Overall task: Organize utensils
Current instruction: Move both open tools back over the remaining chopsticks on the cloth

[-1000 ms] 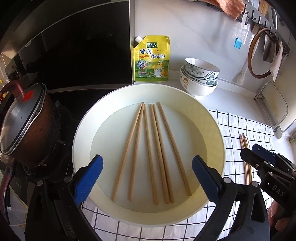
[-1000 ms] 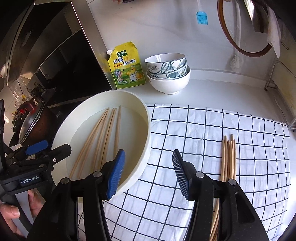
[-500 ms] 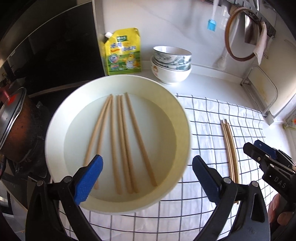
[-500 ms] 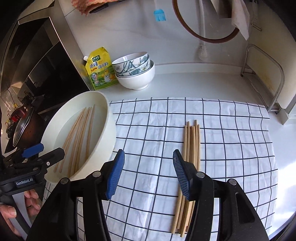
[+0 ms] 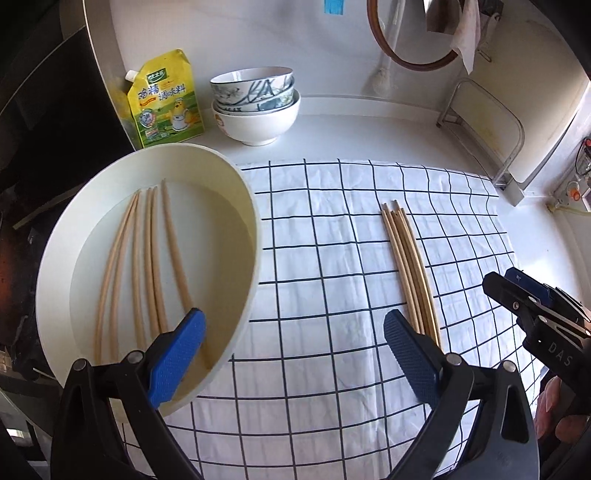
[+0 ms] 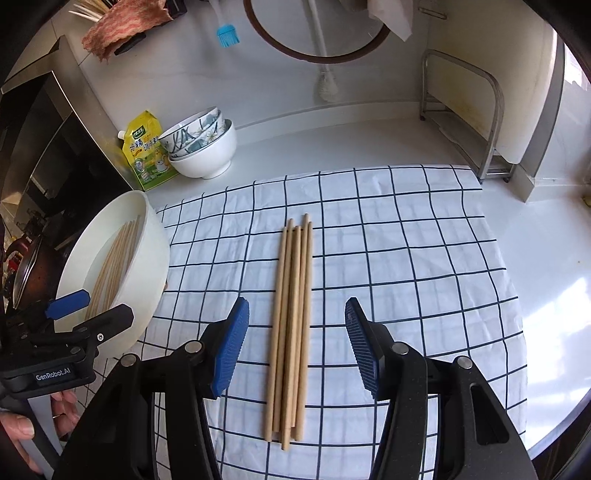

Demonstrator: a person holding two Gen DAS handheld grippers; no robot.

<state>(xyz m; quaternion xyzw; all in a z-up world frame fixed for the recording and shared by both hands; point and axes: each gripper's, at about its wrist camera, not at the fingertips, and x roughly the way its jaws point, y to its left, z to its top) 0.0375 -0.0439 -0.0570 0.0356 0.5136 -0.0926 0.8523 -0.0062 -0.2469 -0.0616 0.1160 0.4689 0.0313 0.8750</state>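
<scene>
Lying side by side in a tidy bundle, five wooden chopsticks (image 6: 291,325) rested on the checked cloth (image 6: 406,258), tips pointing toward the back wall. More chopsticks (image 5: 147,258) sat loose inside the wide cream basin (image 5: 243,206), which stood at the cloth's left edge. Right above the near ends of the bundle hovered the right gripper (image 6: 297,345), its blue pads spread wide with the sticks running up between them, nothing grasped. Over on the other side the left gripper (image 5: 293,356) hung released too, one pad over the basin's rim, the other just beside the bundle. Behind the cloth stood stacked bowls (image 6: 203,151) beside a yellow seasoning pouch (image 6: 147,151) on the white counter (image 6: 369,147), a blue silicone brush (image 6: 227,35) hanging on the wall above.
</scene>
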